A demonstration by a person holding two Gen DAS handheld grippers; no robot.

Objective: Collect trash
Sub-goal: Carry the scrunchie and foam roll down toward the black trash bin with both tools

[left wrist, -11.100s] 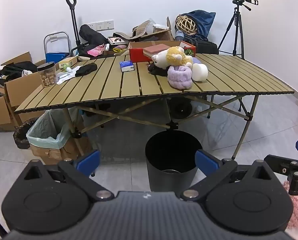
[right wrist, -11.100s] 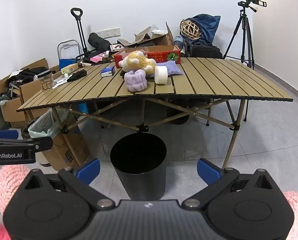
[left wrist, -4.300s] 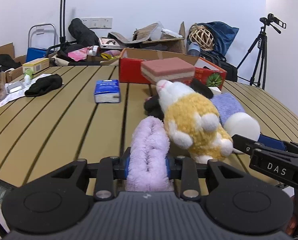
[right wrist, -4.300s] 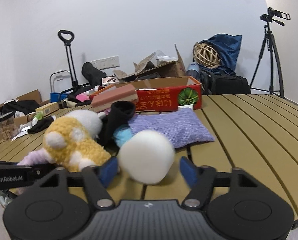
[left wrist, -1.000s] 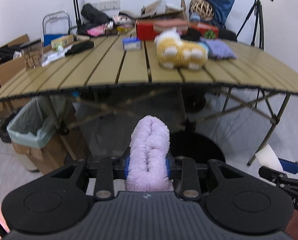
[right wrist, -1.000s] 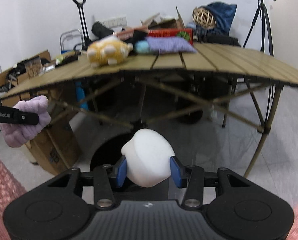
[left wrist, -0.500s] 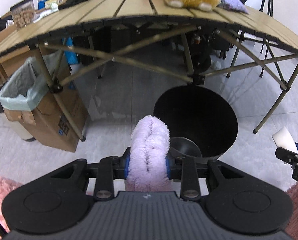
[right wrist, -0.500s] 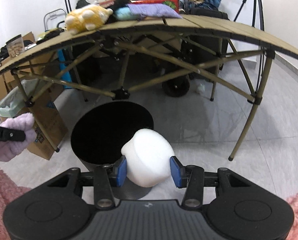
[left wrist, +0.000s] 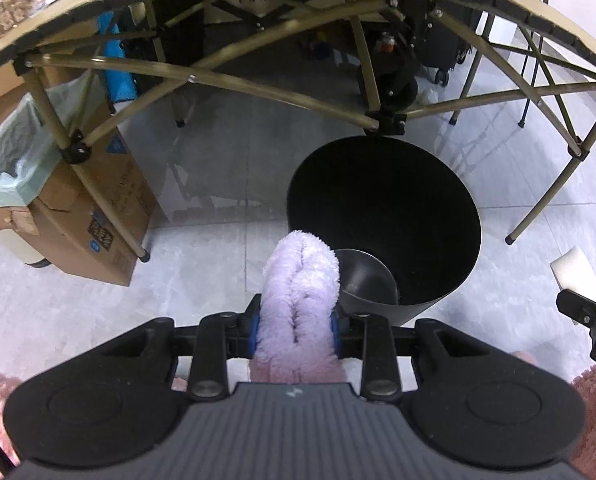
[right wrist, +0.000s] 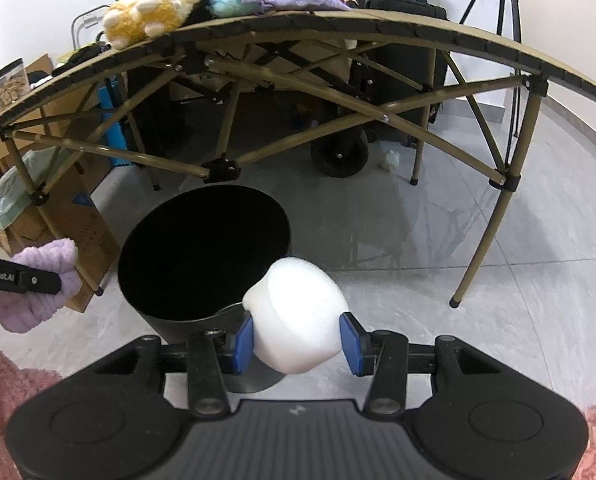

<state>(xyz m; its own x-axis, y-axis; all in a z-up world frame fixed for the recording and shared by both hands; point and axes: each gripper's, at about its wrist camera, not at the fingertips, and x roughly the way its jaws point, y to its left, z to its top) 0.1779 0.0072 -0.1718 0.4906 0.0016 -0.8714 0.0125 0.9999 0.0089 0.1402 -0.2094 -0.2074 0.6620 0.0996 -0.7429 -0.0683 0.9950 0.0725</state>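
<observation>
left tongs [left wrist: 296, 330] pinching fluffy lilac cloth [left wrist: 300, 300], right tongs [right wrist: 298, 338] squeezing white foam lump [right wrist: 298, 316], both hanging by rim of black bin [right wrist: 201, 256] sitting on grey tile floor [right wrist: 438, 248], slatted tabletop [right wrist: 418, 28] arching overhead, plush toy [right wrist: 145, 16] lying on it.

The black bin [left wrist: 384, 220] stood open-mouthed just ahead of both tongs, nothing across its rim. Beyond it, the folding table's [right wrist: 378, 28] crossed braces and central joint [left wrist: 386, 122] hung close over the far rim. Bare floor [right wrist: 438, 248] lay open to the right; a cardboard box [left wrist: 89, 216] blocked the left.
</observation>
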